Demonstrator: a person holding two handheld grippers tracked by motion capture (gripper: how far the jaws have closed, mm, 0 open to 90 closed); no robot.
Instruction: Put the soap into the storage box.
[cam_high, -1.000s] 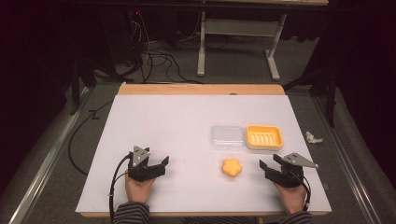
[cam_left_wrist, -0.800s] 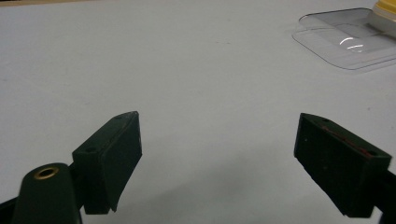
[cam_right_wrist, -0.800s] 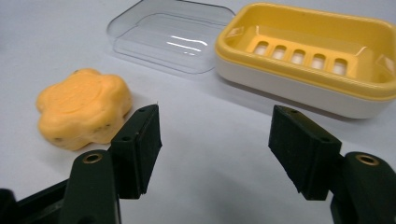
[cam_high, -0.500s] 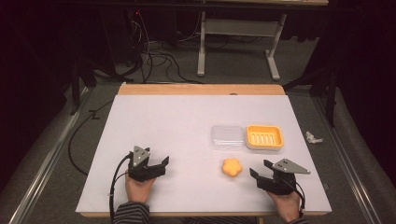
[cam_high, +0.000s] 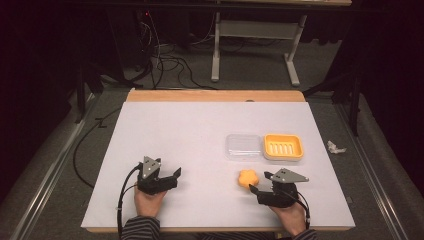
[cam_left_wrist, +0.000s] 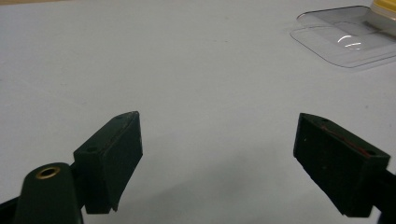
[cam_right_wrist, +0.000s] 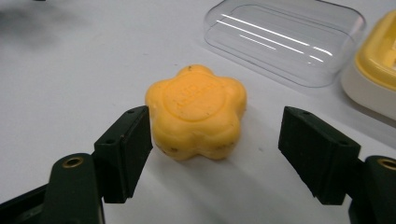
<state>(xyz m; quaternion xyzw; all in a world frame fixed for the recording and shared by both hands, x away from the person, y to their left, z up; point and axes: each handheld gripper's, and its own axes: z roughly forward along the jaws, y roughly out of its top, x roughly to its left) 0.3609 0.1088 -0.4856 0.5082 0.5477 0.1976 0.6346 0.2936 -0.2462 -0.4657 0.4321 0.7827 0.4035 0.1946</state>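
Right claw (cam_high: 254, 189) has travelled leftward across the worktop (cam_high: 200, 135) since the earlier frames, from well right of the soap to just beside it. Left claw (cam_high: 176, 173) has not shifted.

Right claw: jaws wide apart, nothing gripped. The right gripper view shows the claw (cam_right_wrist: 215, 140) with the flower-shaped orange soap (cam_right_wrist: 196, 111) lying flat on the worktop just ahead of it and partly between the jaw tips. One jaw sits close against the soap's near-left lobe; whether it touches I cannot tell. The other jaw stands clear of the soap with a gap of bare worktop between. In the high view the soap (cam_high: 247, 178) lies just beyond the claw's tips.

Beyond the soap from this claw: a clear plastic lid (cam_right_wrist: 285, 39) lying flat, and beside it, to the claw's far right, a yellow soap dish (cam_right_wrist: 373, 70) on a white base. In the high view lid (cam_high: 243, 146) and dish (cam_high: 283, 146) sit side by side, edges touching or nearly so.

Left claw (cam_left_wrist: 217, 144): jaws wide apart, nothing between them but bare worktop. The clear lid shows far ahead and to this claw's right (cam_left_wrist: 345, 39). This claw is well apart from the soap.

Both grippers are held in hand, forearms in striped sleeves (cam_high: 142, 229).
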